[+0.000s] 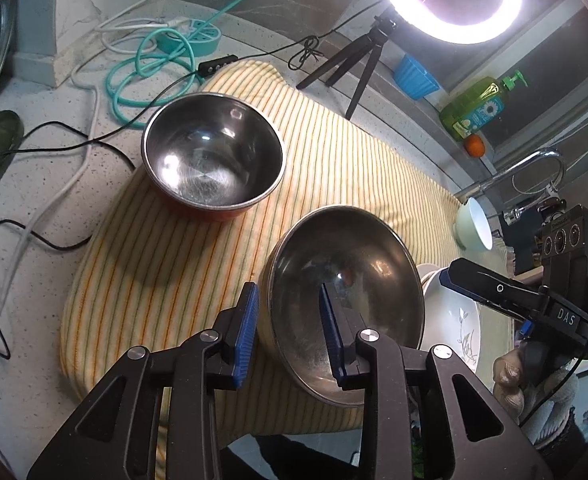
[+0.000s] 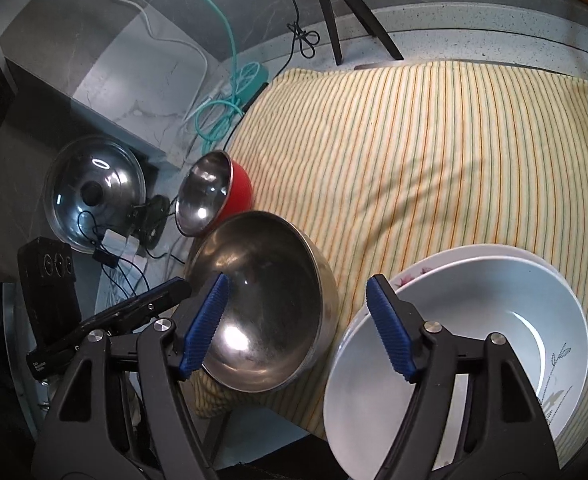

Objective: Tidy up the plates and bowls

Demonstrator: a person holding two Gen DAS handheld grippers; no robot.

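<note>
between left gripper jaws, steel bowl rim
</note>
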